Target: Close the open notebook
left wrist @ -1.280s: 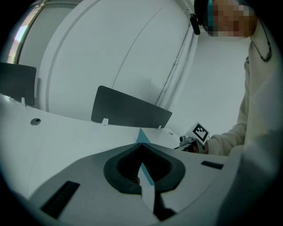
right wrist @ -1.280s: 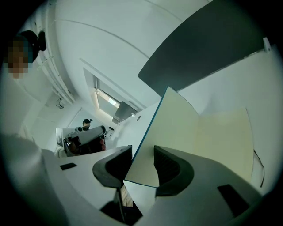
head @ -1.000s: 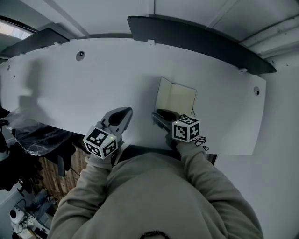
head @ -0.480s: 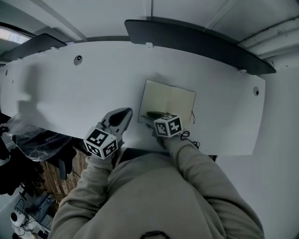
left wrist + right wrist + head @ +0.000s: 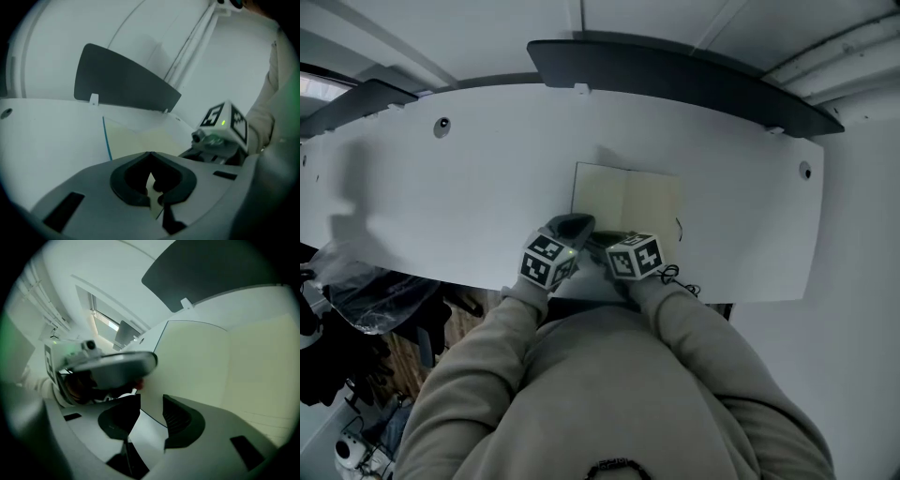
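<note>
Two grey tools crowd the near edge of the open cream-paged notebook (image 5: 628, 199), which lies flat with bare white desk (image 5: 441, 187) wide on either side: the left gripper (image 5: 574, 223) has its jaws pinched together at the notebook's near-left corner, and the right gripper (image 5: 151, 401) has its jaws apart over that edge, gripping nothing.

Matt paper notebook (image 5: 626, 199), smooth white table (image 5: 469, 178)

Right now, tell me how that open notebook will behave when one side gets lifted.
The notebook lies open and flat, so its pages probably flop if pinched by one edge. It looks thin, likely light, and may slide on the smooth white desk when pushed.
</note>
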Action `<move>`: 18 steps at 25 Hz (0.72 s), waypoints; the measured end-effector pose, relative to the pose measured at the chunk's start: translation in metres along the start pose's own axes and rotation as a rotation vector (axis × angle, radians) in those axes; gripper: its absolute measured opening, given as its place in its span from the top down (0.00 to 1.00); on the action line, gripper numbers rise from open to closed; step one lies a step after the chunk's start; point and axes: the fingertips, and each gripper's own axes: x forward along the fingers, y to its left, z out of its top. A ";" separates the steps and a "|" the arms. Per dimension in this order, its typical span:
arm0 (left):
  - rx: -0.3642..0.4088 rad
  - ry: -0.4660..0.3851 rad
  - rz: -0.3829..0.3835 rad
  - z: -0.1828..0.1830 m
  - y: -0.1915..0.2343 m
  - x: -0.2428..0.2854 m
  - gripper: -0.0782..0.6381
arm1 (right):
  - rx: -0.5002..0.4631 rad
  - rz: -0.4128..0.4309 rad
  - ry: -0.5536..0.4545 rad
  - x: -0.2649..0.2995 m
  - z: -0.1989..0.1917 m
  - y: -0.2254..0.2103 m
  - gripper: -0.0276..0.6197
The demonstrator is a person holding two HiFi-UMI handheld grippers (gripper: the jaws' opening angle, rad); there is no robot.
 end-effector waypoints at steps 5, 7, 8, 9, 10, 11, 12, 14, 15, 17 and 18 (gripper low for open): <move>0.007 -0.050 0.049 -0.009 -0.005 0.003 0.90 | -0.012 -0.020 -0.119 -0.075 0.004 -0.006 0.71; 0.011 -0.060 0.046 -0.008 -0.010 0.002 0.90 | -0.019 -0.092 -0.217 -0.119 0.007 -0.027 0.71; 0.015 -0.057 0.043 -0.009 -0.013 0.002 0.90 | -0.006 -0.133 -0.256 -0.139 0.007 -0.041 0.71; 0.017 -0.053 0.042 -0.010 -0.014 0.002 0.90 | 0.019 -0.171 -0.284 -0.156 0.004 -0.059 0.69; 0.016 -0.051 0.044 -0.010 -0.013 0.001 0.90 | 0.049 -0.208 -0.300 -0.168 0.000 -0.078 0.64; 0.012 -0.051 0.046 -0.010 -0.013 0.001 0.90 | 0.079 -0.242 -0.305 -0.176 -0.006 -0.098 0.60; 0.007 -0.054 0.048 -0.009 -0.012 0.000 0.90 | 0.107 -0.266 -0.304 -0.181 -0.011 -0.115 0.59; 0.003 -0.057 0.046 -0.008 -0.014 -0.001 0.90 | 0.155 -0.267 -0.297 -0.181 -0.020 -0.136 0.57; 0.003 -0.056 0.045 -0.008 -0.015 -0.002 0.90 | 0.169 -0.255 -0.292 -0.177 -0.023 -0.140 0.56; 0.000 -0.044 0.048 -0.012 -0.015 -0.002 0.90 | 0.181 -0.240 -0.284 -0.169 -0.025 -0.145 0.55; -0.005 -0.035 0.051 -0.016 -0.014 -0.002 0.90 | 0.185 -0.234 -0.285 -0.165 -0.025 -0.145 0.55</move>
